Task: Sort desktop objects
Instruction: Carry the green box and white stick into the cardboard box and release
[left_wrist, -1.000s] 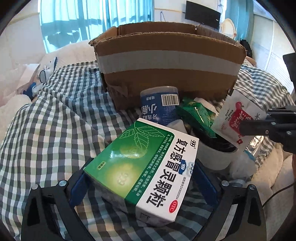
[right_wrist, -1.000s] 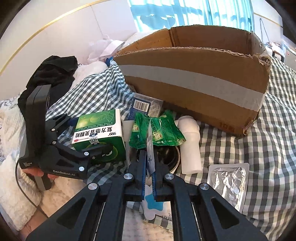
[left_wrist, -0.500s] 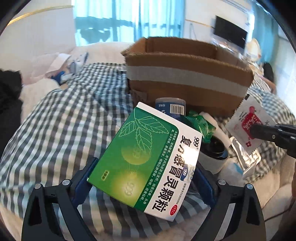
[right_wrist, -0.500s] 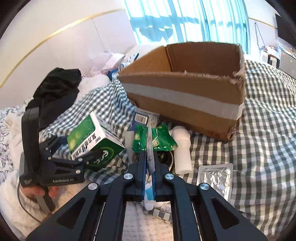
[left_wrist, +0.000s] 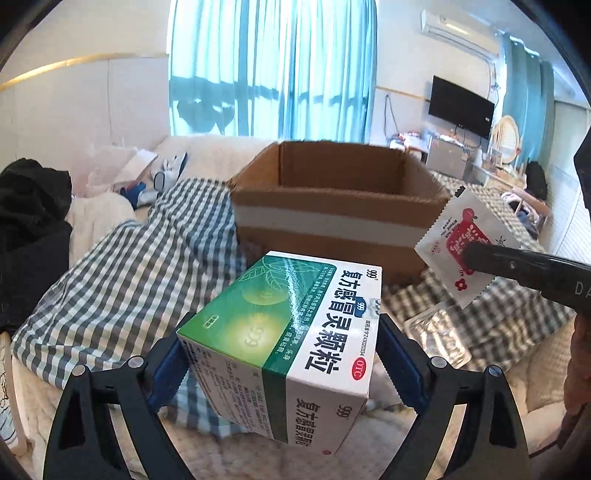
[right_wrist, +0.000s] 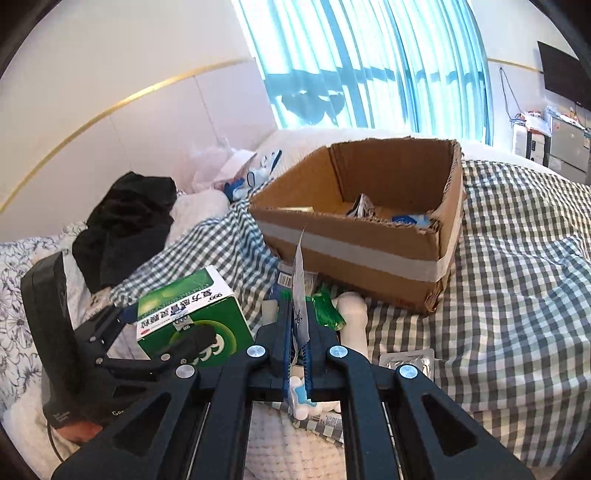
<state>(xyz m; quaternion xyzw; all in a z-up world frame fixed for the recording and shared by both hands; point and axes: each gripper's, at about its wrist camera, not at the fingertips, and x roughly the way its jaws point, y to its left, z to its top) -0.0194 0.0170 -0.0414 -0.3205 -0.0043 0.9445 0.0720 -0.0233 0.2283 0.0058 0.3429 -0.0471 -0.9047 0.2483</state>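
Note:
My left gripper (left_wrist: 284, 347) is shut on a green and white medicine box (left_wrist: 291, 332) and holds it in the air in front of the open cardboard box (left_wrist: 332, 206). My right gripper (right_wrist: 297, 314) is shut on a thin white sachet with a red print (left_wrist: 461, 247), seen edge-on in the right wrist view (right_wrist: 300, 280). The medicine box (right_wrist: 188, 317) and left gripper (right_wrist: 159, 347) show at lower left there. The cardboard box (right_wrist: 369, 236) holds a few small packets.
On the checked blanket (right_wrist: 517, 280) in front of the box lie a green packet (right_wrist: 327, 310), a white bottle (right_wrist: 352, 321) and a foil blister pack (right_wrist: 410, 360). Black clothing (right_wrist: 129, 214) lies at the left. Curtains and a wall TV (left_wrist: 460, 107) stand behind.
Both grippers have risen with their loads. The medicine box went up off the blanket and the sachet rose to the level of the cardboard box's rim.

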